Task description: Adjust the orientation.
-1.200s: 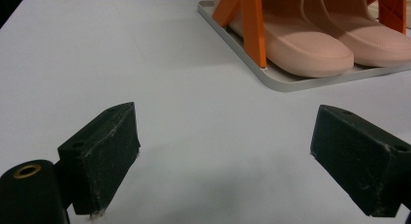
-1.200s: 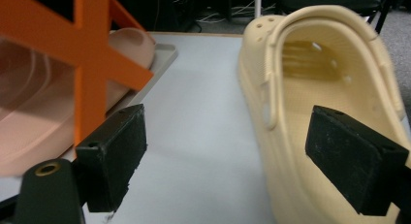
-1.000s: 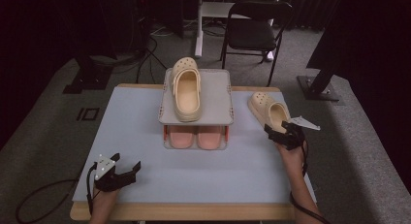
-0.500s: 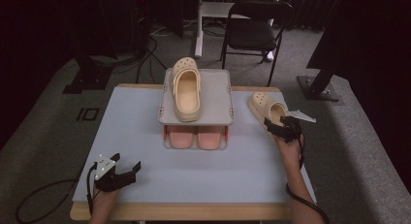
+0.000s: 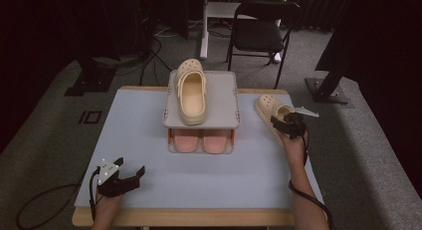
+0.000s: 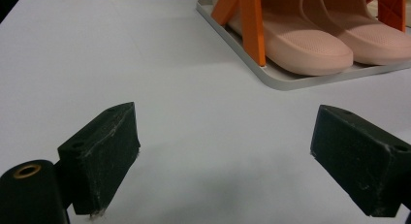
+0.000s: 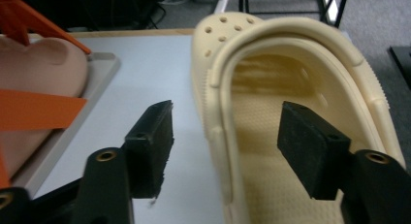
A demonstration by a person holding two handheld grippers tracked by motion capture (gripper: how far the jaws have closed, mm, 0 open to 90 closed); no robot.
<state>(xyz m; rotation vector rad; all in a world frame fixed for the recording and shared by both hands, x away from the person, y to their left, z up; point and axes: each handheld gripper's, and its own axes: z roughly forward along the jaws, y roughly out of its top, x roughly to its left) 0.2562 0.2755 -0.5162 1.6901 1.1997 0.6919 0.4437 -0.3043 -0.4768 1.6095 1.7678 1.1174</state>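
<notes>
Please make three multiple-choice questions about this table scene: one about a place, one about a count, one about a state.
1. Where does the loose cream clog lie?
A. on the table right of the rack
B. on the rack's top
C. on the chair

2. How many pink slippers are on the rack's lower shelf?
A. one
B. two
C. four

3. How is the right gripper?
A. shut on the rack
B. open, its fingers either side of the clog's wall
C. lying flat on the table

Answers: 1 A, the high view shows it beside the rack; 2 B, a pair lies side by side; 3 B, gaps remain by both fingers.
</notes>
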